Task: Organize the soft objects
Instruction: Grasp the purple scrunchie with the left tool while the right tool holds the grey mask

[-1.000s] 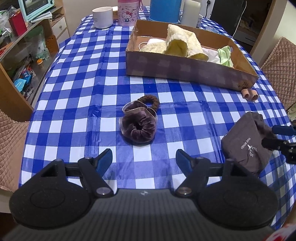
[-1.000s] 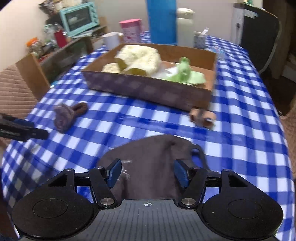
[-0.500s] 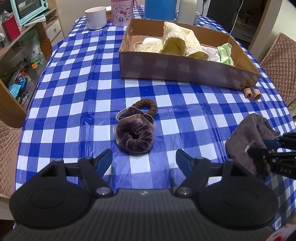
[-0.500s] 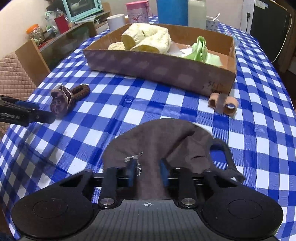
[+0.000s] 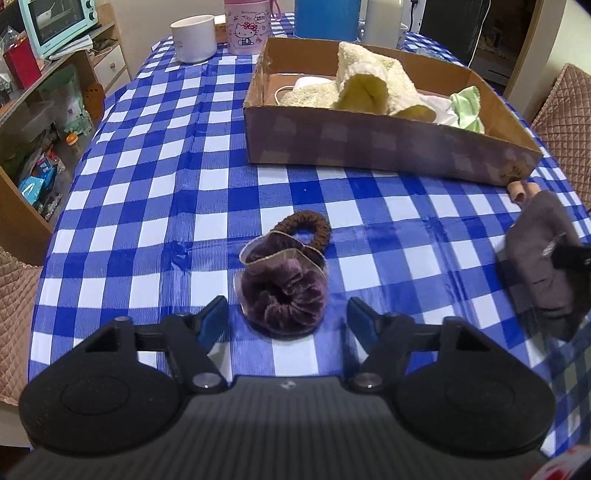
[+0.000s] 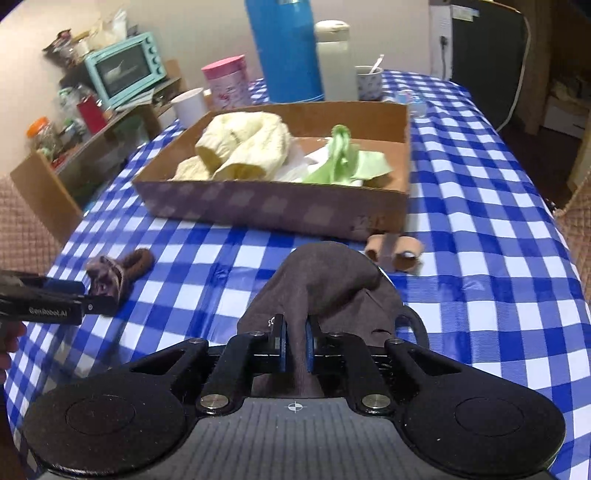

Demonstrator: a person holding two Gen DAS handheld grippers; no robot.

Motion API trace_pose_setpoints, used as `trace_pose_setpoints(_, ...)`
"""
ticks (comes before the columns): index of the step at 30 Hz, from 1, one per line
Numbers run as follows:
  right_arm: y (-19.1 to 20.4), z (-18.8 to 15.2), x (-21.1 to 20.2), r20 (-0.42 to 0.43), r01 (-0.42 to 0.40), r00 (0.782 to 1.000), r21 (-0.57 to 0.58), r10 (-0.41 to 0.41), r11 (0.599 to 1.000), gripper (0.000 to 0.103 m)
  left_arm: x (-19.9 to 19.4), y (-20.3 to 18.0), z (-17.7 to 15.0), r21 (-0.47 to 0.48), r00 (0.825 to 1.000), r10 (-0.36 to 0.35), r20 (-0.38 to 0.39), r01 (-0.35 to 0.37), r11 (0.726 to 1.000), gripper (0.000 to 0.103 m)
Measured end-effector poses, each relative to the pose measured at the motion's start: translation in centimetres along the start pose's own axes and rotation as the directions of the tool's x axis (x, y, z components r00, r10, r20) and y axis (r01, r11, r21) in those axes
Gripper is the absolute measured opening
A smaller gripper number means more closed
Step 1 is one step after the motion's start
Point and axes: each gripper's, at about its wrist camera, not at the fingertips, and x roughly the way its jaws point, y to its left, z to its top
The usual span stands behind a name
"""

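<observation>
My right gripper [image 6: 294, 341] is shut on a brown cloth pouch [image 6: 325, 284] and holds it lifted off the checked tablecloth; the pouch also shows in the left wrist view [image 5: 546, 258]. My left gripper [image 5: 288, 323] is open, its fingers either side of a purple velvet scrunchie [image 5: 284, 295], which touches a brown hair tie [image 5: 306, 230]. The cardboard box [image 5: 388, 147] beyond holds a cream fleece piece [image 5: 365, 81] and a green cloth [image 5: 467, 109]. The box also shows in the right wrist view [image 6: 273, 210].
A tan hair band [image 6: 397, 251] lies by the box's near right corner. A white mug [image 5: 194, 37], a pink Hello Kitty cup [image 5: 247, 27] and a blue flask [image 6: 284, 51] stand at the table's far end. Shelves with a teal oven [image 6: 125, 68] are on the left.
My right gripper has closed on the brown pouch and raised it. My left gripper has moved forward, so the purple scrunchie now sits between its open fingers.
</observation>
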Motion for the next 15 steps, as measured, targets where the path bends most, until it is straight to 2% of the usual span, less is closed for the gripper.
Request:
trace_pose_setpoints(8,-1.2,0.0,-0.7,0.007,0.020,1.000,0.046,-0.020,0.999,0.010,1.0,0.1,0.0,0.005,1.000,0.012,-0.004,-0.011,1.000,0.051)
trace_pose_setpoints(10,-1.2,0.0,-0.9,0.010,0.022,1.000,0.046,-0.022,0.999,0.010,1.0,0.1,-0.1,0.014,1.000,0.011,-0.003,-0.011,1.000,0.040)
trace_pose_setpoints(15,-1.4,-0.1,-1.4,0.017,0.024,1.000,0.053,-0.025,0.998,0.010,0.7,0.3,-0.4,0.019,1.000,-0.015,0.001,0.015,1.000,0.023)
